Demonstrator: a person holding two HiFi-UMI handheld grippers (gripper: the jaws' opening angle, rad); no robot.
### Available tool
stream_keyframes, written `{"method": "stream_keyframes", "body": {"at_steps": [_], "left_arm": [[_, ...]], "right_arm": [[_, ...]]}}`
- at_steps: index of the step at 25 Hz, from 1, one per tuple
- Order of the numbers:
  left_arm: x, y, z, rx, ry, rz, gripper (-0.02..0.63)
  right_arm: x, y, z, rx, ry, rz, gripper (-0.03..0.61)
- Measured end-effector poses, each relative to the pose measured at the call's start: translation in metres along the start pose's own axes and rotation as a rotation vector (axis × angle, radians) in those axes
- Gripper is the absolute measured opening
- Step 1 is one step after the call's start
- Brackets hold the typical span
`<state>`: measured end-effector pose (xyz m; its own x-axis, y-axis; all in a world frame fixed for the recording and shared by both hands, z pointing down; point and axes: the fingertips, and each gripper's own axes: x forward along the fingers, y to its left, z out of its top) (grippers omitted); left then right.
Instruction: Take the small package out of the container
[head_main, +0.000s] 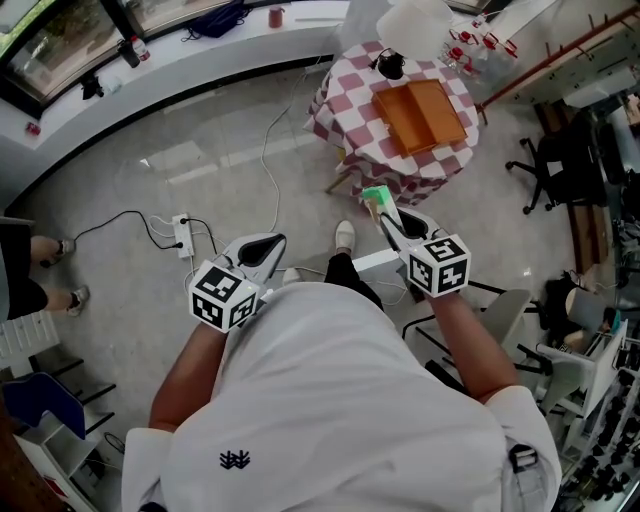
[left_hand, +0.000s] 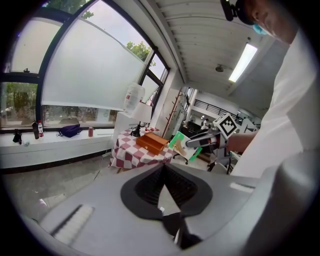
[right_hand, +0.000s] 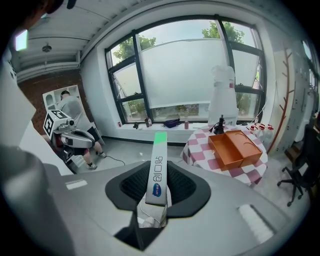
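The person's white shirt (head_main: 340, 400) fills the foreground of the head view, with both arms reaching forward from it towards the orange container (head_main: 420, 115). The container sits open on the checked bench (head_main: 345, 100). What shows of its inside in the right gripper view looks bare.

The right gripper (head_main: 392, 228) is held well short of the container, off the bench and over the floor. Its fingers (right_hand: 185, 187) pinch the small package (right_hand: 158, 165), a slim white pack with a green end that sticks out beyond the tips towards the container. So the package is out of the container, well apart from it, and in the air.

The left gripper (head_main: 262, 248) is farther from the container than the right one. Its fingers (left_hand: 147, 185) meet at the tips with nothing between them.

The removal itself looks done. At most, what is left is setting the package down somewhere, and the task sentence names no place for that.
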<state>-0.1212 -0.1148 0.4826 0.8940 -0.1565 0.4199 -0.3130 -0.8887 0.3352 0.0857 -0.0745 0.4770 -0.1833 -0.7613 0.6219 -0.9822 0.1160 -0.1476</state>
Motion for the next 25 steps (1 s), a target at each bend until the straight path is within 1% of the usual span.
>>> {"method": "stream_keyframes", "body": {"at_steps": [9,25], "left_arm": [[-0.005,-0.002,-0.007,-0.003,-0.005,0.014,0.055],[-0.001,-0.013,-0.010,0.008,0.005,-0.003,0.055]], "right_arm": [[-0.005,0.004,0.001,-0.010,-0.014,0.007,0.092],[-0.016,-0.001,-0.002,-0.007,-0.026,-0.007,0.092]]}}
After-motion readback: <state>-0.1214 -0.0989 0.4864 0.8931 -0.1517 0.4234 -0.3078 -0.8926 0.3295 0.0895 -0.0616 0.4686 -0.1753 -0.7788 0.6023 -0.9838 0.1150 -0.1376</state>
